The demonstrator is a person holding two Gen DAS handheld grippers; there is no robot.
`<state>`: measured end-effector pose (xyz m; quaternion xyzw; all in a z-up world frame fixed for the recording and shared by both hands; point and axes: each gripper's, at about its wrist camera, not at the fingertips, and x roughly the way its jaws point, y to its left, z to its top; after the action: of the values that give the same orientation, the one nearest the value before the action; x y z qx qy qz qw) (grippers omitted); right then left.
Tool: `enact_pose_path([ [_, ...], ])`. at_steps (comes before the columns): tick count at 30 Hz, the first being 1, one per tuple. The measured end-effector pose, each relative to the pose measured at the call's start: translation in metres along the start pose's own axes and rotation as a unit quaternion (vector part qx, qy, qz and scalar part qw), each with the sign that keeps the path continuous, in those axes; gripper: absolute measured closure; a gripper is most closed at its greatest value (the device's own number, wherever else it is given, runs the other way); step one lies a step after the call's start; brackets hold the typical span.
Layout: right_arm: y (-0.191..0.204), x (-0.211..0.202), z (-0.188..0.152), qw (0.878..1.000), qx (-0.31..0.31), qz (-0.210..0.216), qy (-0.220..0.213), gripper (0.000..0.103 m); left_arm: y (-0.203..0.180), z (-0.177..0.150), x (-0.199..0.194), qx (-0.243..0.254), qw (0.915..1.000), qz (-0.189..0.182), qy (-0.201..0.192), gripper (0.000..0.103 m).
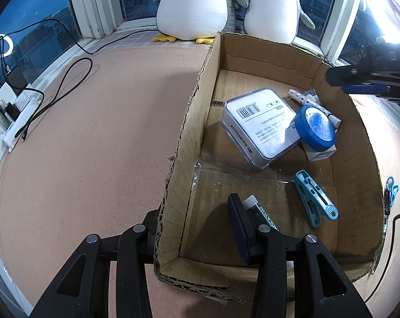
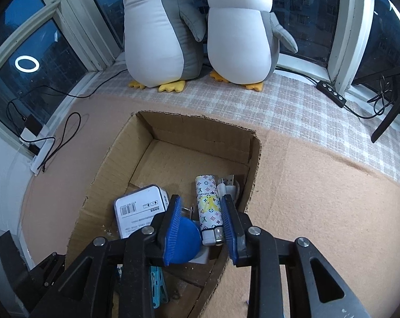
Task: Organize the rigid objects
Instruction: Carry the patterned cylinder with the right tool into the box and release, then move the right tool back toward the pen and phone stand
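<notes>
The left gripper [image 1: 197, 228] clamps the cardboard box [image 1: 189, 122] wall, while the right gripper's [image 2: 200, 225] fingers hang parted over the patterned lighter [image 2: 208, 206].

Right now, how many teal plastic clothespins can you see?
2. One teal plastic clothespin lies inside the brown cardboard box, on its floor; another lies outside its right wall. More may be hidden.

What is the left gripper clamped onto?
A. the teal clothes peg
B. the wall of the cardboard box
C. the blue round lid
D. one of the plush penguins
B: in the left wrist view the left gripper has one finger outside and one inside the cardboard box, closed over its near-left wall, while the teal clothes peg lies loose on the box floor.
</notes>
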<state>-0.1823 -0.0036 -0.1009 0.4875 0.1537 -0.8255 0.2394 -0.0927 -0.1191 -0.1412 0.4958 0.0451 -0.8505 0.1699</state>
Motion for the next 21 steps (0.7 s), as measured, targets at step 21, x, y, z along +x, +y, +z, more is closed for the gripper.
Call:
enact_pose_path([
  [21,-0.088,-0.132,-0.082,0.995,0.072,-0.024,-0.063,0.053,0.0,0.0,-0.001,0.007,1.0,0.003,-0.002,0.058],
])
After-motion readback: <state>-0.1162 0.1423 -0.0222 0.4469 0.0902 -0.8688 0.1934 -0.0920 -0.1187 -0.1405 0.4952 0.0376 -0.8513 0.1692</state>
